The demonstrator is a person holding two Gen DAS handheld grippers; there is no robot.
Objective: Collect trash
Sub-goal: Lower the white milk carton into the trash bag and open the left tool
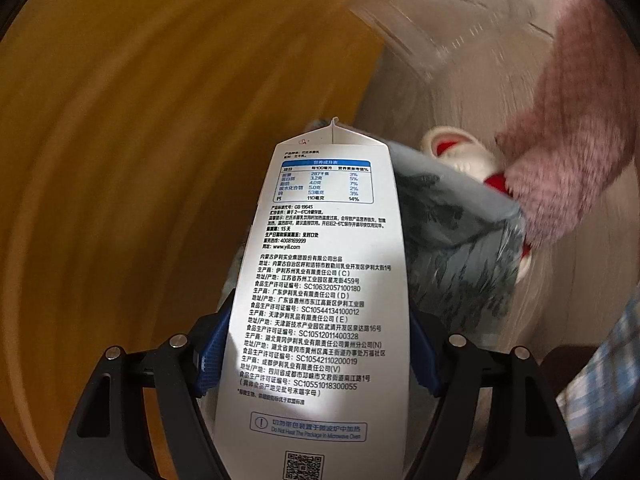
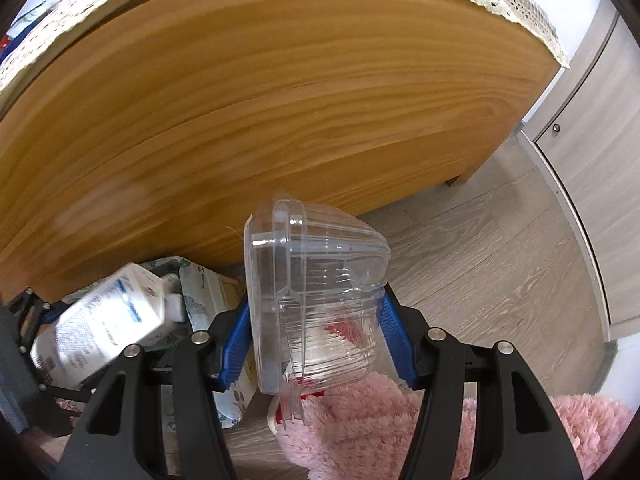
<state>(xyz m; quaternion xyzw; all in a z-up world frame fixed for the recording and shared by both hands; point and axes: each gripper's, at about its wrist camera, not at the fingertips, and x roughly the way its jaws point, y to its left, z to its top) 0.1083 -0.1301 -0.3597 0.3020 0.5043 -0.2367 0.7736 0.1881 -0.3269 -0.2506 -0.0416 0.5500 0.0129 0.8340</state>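
Left wrist view: my left gripper (image 1: 320,344) is clamped on a milk carton (image 1: 320,280), blue pads on both sides, gable end pointing away. Beyond it, a grey bag (image 1: 460,240); wood panel (image 1: 160,140) left, pink slipper (image 1: 572,128) right.

Right wrist view: my right gripper (image 2: 316,340) grips a clear clamshell box (image 2: 316,292), jaws part-open around it. The carton (image 2: 108,320) hangs low left, over the bag (image 2: 208,292).

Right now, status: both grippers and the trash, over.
Left gripper shut on milk carton. Right gripper shut on clear plastic container. Patterned bag below the carton, beside the wooden cabinet. Nothing blocking.
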